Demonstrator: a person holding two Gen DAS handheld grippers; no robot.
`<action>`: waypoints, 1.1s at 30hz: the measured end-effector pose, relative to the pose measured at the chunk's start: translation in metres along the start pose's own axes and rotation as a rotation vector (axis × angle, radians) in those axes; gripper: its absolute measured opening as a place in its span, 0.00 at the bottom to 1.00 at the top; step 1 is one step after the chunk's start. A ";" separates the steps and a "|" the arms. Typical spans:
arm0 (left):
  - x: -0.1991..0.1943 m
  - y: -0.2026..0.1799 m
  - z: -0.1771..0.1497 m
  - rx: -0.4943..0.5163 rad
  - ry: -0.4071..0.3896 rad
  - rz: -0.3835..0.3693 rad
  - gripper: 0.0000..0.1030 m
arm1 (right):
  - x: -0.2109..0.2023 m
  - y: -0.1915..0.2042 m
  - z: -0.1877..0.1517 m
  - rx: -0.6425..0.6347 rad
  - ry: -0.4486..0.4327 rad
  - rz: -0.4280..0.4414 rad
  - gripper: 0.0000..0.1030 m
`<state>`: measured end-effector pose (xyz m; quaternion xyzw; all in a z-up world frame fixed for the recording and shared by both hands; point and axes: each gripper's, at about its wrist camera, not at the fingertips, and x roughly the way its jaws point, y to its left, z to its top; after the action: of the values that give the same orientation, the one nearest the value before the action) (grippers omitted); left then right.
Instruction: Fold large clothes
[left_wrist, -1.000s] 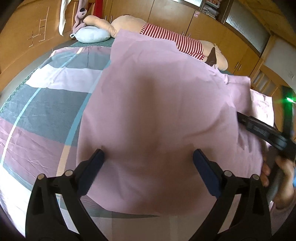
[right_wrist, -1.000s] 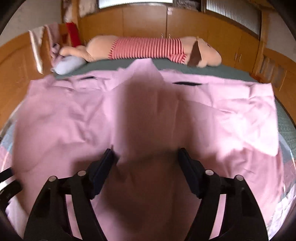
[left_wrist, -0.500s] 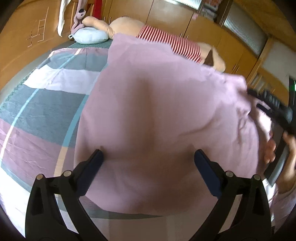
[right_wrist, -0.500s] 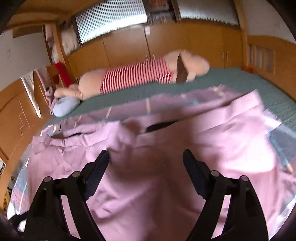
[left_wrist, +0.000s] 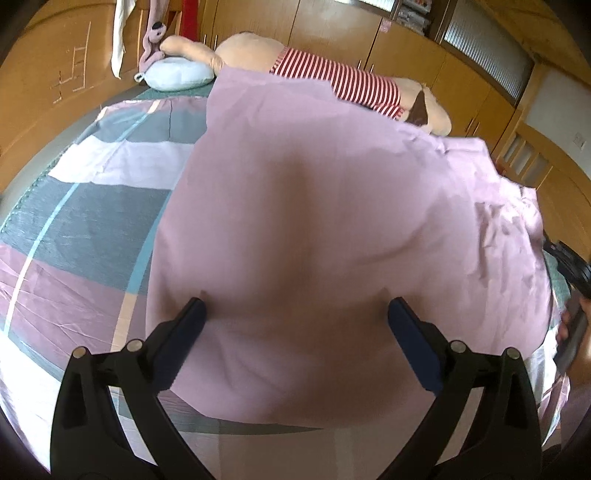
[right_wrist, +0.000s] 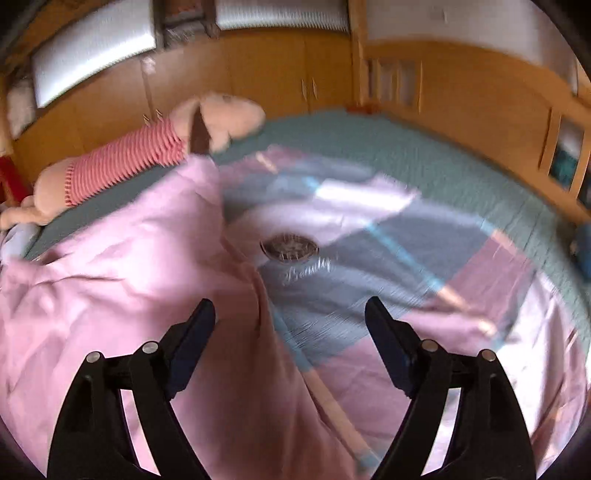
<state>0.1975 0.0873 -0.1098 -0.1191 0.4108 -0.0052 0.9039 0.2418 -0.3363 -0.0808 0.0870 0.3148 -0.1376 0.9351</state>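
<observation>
Hovering: left claw (left_wrist: 295, 314) agape | right claw (right_wrist: 290, 314) agape | pink garment (left_wrist: 332, 221) beneath

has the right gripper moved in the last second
Yes. The right gripper has swung right: the striped plush toy, central along the top a second ago, now sits upper left, and the checked bedspread shows beside the pink garment.

Daylit fisheye views; right wrist view motion-blurred

Garment (left_wrist: 314, 221) lies on bedspread (left_wrist: 85, 229), plush toy (left_wrist: 332, 77) behind
</observation>
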 end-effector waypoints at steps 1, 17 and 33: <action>-0.007 -0.004 0.000 -0.008 -0.011 -0.012 0.97 | -0.016 0.005 -0.006 -0.022 -0.009 0.042 0.82; -0.134 -0.082 -0.040 0.141 -0.241 0.049 0.98 | -0.175 0.087 -0.082 -0.193 -0.054 0.378 0.99; -0.140 -0.116 -0.051 0.185 -0.242 0.044 0.98 | -0.181 0.077 -0.077 -0.194 -0.058 0.312 0.99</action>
<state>0.0771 -0.0211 -0.0129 -0.0259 0.2993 -0.0088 0.9538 0.0839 -0.2075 -0.0248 0.0404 0.2824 0.0376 0.9577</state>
